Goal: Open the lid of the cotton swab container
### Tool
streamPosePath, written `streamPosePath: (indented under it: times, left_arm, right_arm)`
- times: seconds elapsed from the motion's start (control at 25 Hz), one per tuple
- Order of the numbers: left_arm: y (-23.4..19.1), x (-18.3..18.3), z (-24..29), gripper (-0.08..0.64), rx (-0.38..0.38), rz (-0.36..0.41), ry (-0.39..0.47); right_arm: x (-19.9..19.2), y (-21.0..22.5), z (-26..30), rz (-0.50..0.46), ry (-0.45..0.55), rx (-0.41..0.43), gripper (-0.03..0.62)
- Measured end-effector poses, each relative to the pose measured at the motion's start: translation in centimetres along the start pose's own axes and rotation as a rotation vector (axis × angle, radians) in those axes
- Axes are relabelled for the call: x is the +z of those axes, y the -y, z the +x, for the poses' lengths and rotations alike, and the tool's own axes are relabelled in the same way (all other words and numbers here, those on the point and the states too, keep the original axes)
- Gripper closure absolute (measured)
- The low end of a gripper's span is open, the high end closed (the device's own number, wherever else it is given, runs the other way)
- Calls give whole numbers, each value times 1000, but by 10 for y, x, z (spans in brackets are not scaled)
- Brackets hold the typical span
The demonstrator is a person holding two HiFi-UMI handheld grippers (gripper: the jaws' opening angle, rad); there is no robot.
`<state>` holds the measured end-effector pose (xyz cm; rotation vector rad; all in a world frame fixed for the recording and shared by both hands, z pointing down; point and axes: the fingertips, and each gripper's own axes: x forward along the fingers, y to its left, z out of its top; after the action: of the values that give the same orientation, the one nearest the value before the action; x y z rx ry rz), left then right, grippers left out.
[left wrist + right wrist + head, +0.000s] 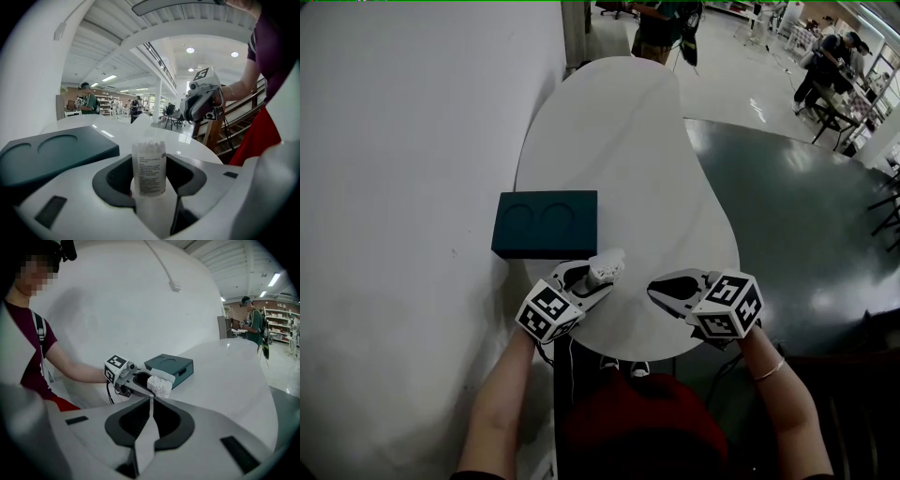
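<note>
While left gripper (pixel 602 278) grips the swab container (pixel 149 168), right gripper (pixel 654 289) hangs closed.

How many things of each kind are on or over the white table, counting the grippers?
Grippers: 2 (left gripper, right gripper)
Cotton swab container: 1, held in the left gripper
Dark teal box: 1
Total: 4

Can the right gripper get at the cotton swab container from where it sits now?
Probably yes. The left gripper holds the cotton swab container over the white table, with nothing between it and the right gripper alongside. That gripper's jaws are shut, so they must open first.
</note>
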<state>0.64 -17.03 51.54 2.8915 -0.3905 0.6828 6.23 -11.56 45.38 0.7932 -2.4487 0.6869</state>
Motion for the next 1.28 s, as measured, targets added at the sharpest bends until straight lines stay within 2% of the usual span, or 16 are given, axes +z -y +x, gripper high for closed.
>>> streamPosePath:
  times: [0.48, 0.6, 0.68, 0.92, 1.28]
  left_arm:
    - [-6, -6, 1, 339, -25, -2, -17]
    - [-4, -8, 0, 339, -29, 32, -32]
    - [-3, -19, -1, 343, -35, 63, -76]
    - [-5, -26, -5, 344, -22, 51, -95]
    - [-6, -29, -4, 342, 14, 88, -89]
  right_arm:
    - [-8, 1, 11, -29, -53, -10, 557]
    - [-8, 3, 11, -31, -55, -13, 557]
    - [-8, 3, 12, -33, -56, -13, 557]
    - [-8, 1, 14, -39, -69, -5, 557]
    - [-12, -2, 17, -43, -79, 1, 557]
